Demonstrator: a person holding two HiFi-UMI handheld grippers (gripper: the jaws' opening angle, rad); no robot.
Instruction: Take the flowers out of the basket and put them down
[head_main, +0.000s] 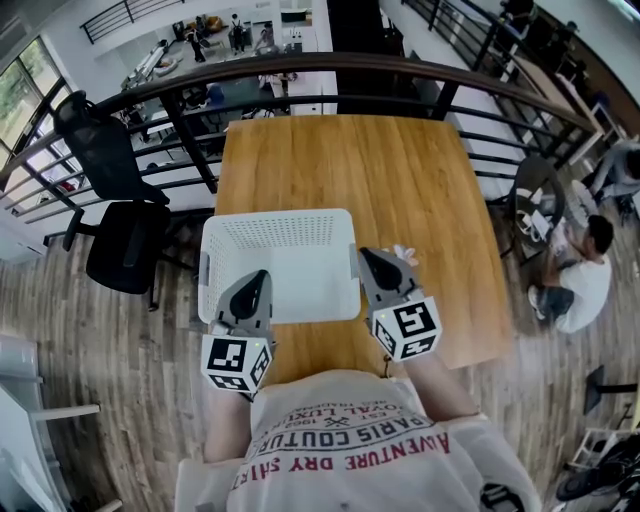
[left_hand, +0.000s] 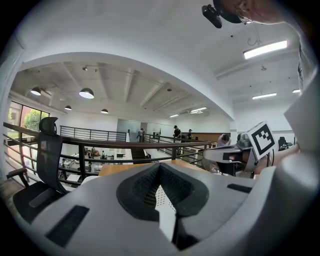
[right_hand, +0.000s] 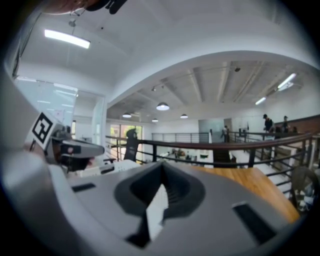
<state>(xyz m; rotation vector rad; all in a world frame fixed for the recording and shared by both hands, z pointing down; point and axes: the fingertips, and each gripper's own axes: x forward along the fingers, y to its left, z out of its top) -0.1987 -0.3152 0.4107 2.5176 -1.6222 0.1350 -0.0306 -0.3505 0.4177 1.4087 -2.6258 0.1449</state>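
White basket (head_main: 285, 262) at frame centre looks empty, likely pale flower (head_main: 405, 253) just right of it beside right gripper (head_main: 367, 254); it and left gripper (head_main: 261, 275) are closed, seemingly empty, so back off level, clear of flower.

A white plastic basket (head_main: 278, 232) stood upright on a wooden table, at the table's near left corner, with its left side reaching the table's left edge. It was rectangular with rounded corners, and small holes covered its walls in even rows. Its open top faced up and its pale floor was in plain view. Just beside its right rim, outside the basket, a small whitish-pink shape, likely a flower (head_main: 404, 253), showed at the tip of the right gripper (head_main: 380, 258). It was too small to tell whether it was gripped.
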